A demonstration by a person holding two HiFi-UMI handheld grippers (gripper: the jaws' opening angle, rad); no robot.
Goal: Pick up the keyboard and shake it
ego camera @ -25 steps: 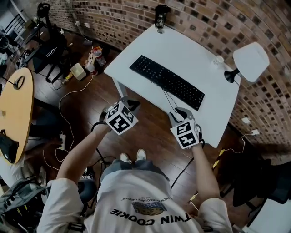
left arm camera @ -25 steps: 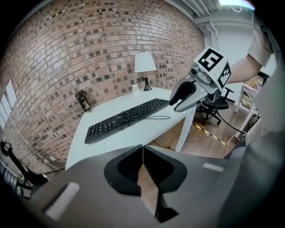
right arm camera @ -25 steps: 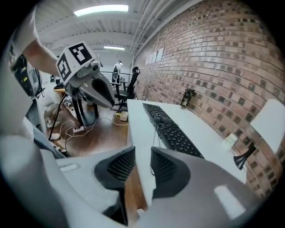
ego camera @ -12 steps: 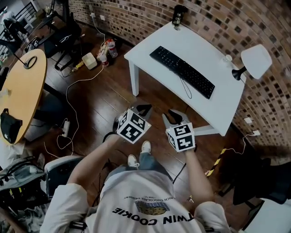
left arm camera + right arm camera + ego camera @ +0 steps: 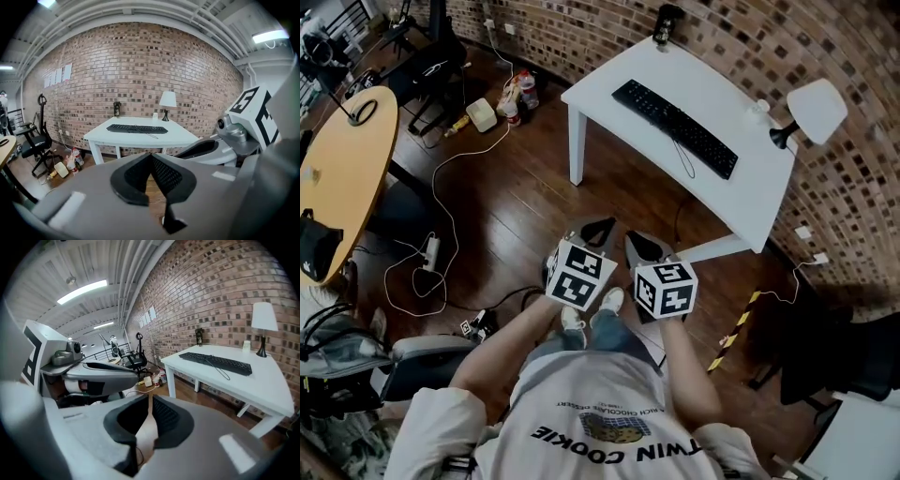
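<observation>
One keyboard (image 5: 675,128) lies flat on the white counter (image 5: 619,117), untouched. A lamp (image 5: 814,111) stands at the counter's right end. My left tool (image 5: 598,228) is closed and empty. My right tool (image 5: 643,246) has just been closing; its jaws are nearly together with nothing between them. Both tools hang side by side over the wood floor (image 5: 516,197), well apart from the counter.

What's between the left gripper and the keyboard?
Just bare wood floor, then the table, at its near edge; the head view shows it. The left gripper is well short of the keyboard.
</observation>
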